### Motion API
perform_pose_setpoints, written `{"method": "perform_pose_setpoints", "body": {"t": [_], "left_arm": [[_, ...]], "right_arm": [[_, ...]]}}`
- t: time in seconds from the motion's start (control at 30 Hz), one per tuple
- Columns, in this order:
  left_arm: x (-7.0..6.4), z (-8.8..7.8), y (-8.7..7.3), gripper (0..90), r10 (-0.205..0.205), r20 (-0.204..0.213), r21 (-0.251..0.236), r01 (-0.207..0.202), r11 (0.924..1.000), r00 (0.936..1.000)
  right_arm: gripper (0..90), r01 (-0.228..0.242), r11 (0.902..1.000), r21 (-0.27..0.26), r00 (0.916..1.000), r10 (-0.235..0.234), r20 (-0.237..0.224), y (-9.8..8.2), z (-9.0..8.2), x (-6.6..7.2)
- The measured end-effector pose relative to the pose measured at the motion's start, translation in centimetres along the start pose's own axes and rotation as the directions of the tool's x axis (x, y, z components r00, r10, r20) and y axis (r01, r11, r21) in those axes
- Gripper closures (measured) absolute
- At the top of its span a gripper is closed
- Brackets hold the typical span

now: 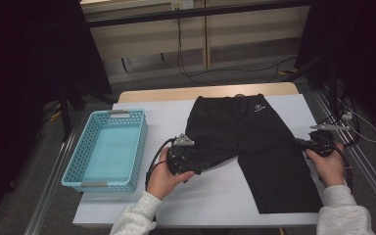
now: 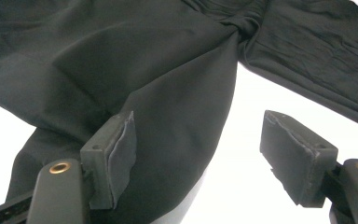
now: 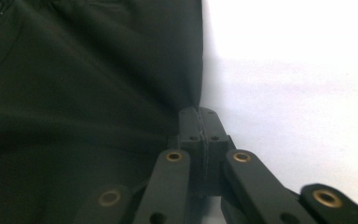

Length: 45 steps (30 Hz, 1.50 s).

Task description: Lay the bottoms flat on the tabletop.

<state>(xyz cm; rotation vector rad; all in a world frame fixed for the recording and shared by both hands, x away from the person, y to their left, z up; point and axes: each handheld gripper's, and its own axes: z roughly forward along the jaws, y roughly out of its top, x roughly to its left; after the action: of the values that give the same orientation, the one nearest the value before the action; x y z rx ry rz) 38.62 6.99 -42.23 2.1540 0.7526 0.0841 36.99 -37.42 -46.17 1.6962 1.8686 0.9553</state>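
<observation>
The high view is dim, with dark, near-black corners and sides; the white table cover (image 1: 225, 196) is the brightest area and light seems to fall from above. The black shorts (image 1: 254, 142) show almost no fold detail there. In the left gripper view the cover glares to pure white, and the near pads (image 2: 121, 154) are slightly soft. The right gripper view is dark and blurred up close, with a soft shadow across the white surface.

A turquoise perforated basket (image 1: 85, 152) is set on the white table cover (image 1: 215, 196), at its left edge. Black cables (image 1: 196, 73) are seen trailing across the floor beyond the table.
</observation>
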Motion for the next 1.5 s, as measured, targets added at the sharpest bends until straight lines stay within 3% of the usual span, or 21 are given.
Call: {"method": "perform_pose_setpoints", "body": {"t": [0.13,0.73,0.87,1.1,1.2,1.5], "left_arm": [[0.0,0.0,0.0,27.3,-0.001,0.003,0.001,0.001,1.0,1.0],[0.1,0.0,0.0,27.3,-0.002,0.001,0.001,0.002,1.0,1.0],[0.1,0.0,0.0,27.2,0.0,0.001,0.003,0.0,1.0,1.0],[0.3,0.1,0.1,27.3,0.006,-0.002,0.007,-0.006,1.0,1.0],[0.4,-0.1,0.2,27.3,0.006,-0.003,0.003,-0.006,1.0,1.0],[0.7,-0.6,0.5,27.0,-0.006,0.014,-0.017,0.006,0.9998,0.9999]], "right_arm": [[90.0,0.028,0.9996,0.007,0.9995,-0.028,0.018,0.0,-0.2,-0.2],[90.0,0.005,1.0,-0.007,0.9997,-0.004,0.025,-0.3,-0.5,-0.8],[89.2,0.018,0.9998,-0.007,0.9994,-0.018,0.031,-0.3,-0.6,-0.8],[76.0,0.051,0.9987,0.007,0.9973,-0.051,0.053,-0.5,-1.1,-0.5],[68.5,0.058,0.9981,0.024,0.9972,-0.059,0.046,-0.6,-1.3,-0.1],[56.8,0.087,0.995,0.048,0.9953,-0.089,0.038,-1.1,-2.1,1.2]]}}
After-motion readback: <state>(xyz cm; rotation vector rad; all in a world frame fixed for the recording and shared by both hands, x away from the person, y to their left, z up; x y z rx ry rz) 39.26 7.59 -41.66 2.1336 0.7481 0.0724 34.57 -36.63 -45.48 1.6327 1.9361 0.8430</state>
